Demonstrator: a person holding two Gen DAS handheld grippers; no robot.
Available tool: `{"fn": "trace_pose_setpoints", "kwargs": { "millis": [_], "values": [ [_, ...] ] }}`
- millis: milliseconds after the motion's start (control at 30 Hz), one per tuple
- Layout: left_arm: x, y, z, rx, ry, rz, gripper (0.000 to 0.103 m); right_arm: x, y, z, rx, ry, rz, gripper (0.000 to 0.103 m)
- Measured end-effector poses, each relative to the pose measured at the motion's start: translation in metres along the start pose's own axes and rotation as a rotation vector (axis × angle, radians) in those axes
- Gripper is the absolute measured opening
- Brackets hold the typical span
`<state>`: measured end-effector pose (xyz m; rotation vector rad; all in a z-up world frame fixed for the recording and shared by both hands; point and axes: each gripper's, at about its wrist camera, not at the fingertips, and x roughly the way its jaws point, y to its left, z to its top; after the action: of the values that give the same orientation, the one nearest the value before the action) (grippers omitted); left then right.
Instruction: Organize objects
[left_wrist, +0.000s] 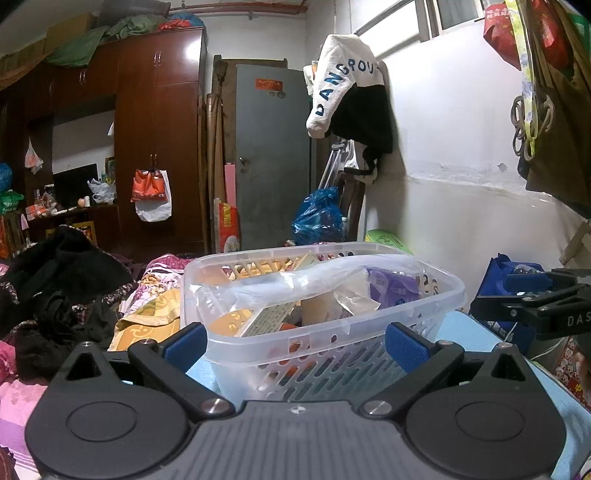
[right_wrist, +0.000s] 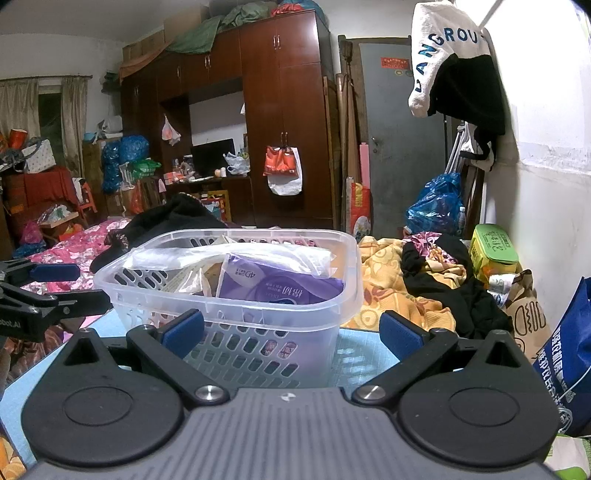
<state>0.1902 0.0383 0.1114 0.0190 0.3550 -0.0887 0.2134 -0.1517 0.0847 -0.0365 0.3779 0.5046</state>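
In the left wrist view, the left claw (left_wrist: 295, 341) fills the lower part of the frame. Its blue pads (left_wrist: 186, 345) stand wide apart, and it holds nothing. Between them, in the centre of the frame, the clear plastic basket (left_wrist: 325, 295) stands on the light blue desk (left_wrist: 476, 338). It is already full: a transparent bag (left_wrist: 295, 278) lies across the top and a purple pack (left_wrist: 393, 288) sits at the right side. I think the claw is open this wide because it must fit around the basket or reach into it.

At the right edge of this view the right claw (left_wrist: 532, 291) shows from the side. In the right wrist view it is also spread open and empty, and it faces the same basket (right_wrist: 229, 291) from the other side. The purple pack (right_wrist: 273, 288) leans against the near wall. To the right, on the bed, lie a yellow blanket (right_wrist: 388, 291) and a green box (right_wrist: 493, 251), perhaps still to be sorted.
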Motion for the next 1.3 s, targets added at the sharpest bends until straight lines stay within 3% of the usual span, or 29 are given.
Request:
{"fn": "trace_pose_setpoints", "kwargs": {
  "millis": [1300],
  "values": [
    [0.0016, -0.0077, 0.0003, 0.003, -0.023, -0.002, 0.103, 0.0005, -0.0011, -0.0004, -0.001, -0.004, 0.016, 0.103]
  ]
}}
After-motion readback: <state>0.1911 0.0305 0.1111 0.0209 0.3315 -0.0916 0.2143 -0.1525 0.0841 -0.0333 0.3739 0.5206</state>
